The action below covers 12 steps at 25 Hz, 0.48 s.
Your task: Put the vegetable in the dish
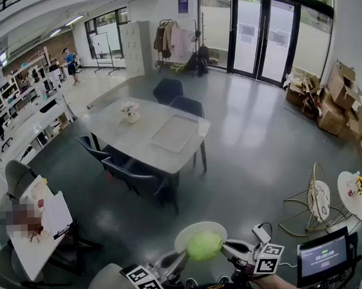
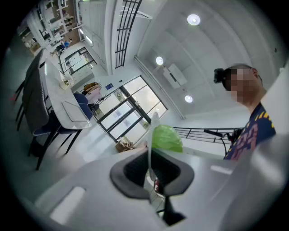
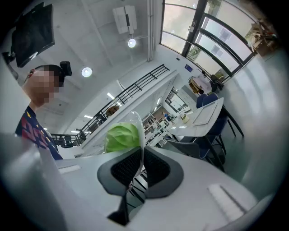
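Two-sided hold on the round, thin white dish (image 1: 199,228): pinched at its left rim by the left tool (image 1: 179,259), at the opposite rim by the right tool (image 1: 231,249). Seen edge-on in both gripper views as a slim white blade running straight into closed jaws, so clamped shut on the rim from each side, with nothing else between the pads. Held out in the air, close in front of the person's body, above the bare grey floor (image 1: 247,162) and well apart from the grey rectangular counter (image 1: 123,134) across the room.

Resting on the dish, near its middle and between the two tools: the pale green, rounded, leafy vegetable (image 1: 204,246), touched by neither tool. Judged as already placed, then, with only the carrying left. Gripped at opposite edges most likely to keep the dish level and balanced, since loose and round enough to roll off at a tilt. Pinched at the rim rather than nearer the centre, probably to stay clear of the leaves.

By count: two tools, both closed on the dish; one dish; one vegetable; one counter, bearing one flat pale tray (image 1: 175,133) and one small white vase (image 1: 132,112) of flowers.
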### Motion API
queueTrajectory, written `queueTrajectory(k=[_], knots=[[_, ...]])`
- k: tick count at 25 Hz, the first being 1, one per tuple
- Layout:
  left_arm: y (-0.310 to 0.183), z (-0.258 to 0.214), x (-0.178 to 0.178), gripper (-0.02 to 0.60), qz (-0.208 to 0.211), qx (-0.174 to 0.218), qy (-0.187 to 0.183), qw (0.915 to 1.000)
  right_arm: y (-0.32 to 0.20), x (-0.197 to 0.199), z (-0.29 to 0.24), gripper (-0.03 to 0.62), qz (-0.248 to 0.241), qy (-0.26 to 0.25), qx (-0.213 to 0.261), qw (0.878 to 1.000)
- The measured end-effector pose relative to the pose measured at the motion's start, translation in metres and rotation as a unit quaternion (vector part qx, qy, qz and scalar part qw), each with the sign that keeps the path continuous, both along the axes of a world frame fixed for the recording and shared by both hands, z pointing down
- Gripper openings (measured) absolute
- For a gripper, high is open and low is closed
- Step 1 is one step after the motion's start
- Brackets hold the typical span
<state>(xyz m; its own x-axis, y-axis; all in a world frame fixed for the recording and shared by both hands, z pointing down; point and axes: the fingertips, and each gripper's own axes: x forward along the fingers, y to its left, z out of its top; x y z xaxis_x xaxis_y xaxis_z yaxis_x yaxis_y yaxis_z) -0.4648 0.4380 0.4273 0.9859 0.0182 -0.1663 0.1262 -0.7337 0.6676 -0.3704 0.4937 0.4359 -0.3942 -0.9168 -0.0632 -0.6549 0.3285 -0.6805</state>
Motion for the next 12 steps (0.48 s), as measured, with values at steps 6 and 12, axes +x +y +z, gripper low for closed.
queueTrajectory(k=[6,12], knots=[[0.036,0.002,0.02,0.011,0.001,-0.011,-0.006,0.9999,0.035,0.021,0.003,0.031,0.008,-0.007,0.001,1.0],[0.049,0.007,0.039,0.011,0.009,-0.012,-0.011,0.9998,0.049,0.038,0.009,0.031,0.016,-0.014,0.009,1.0]])
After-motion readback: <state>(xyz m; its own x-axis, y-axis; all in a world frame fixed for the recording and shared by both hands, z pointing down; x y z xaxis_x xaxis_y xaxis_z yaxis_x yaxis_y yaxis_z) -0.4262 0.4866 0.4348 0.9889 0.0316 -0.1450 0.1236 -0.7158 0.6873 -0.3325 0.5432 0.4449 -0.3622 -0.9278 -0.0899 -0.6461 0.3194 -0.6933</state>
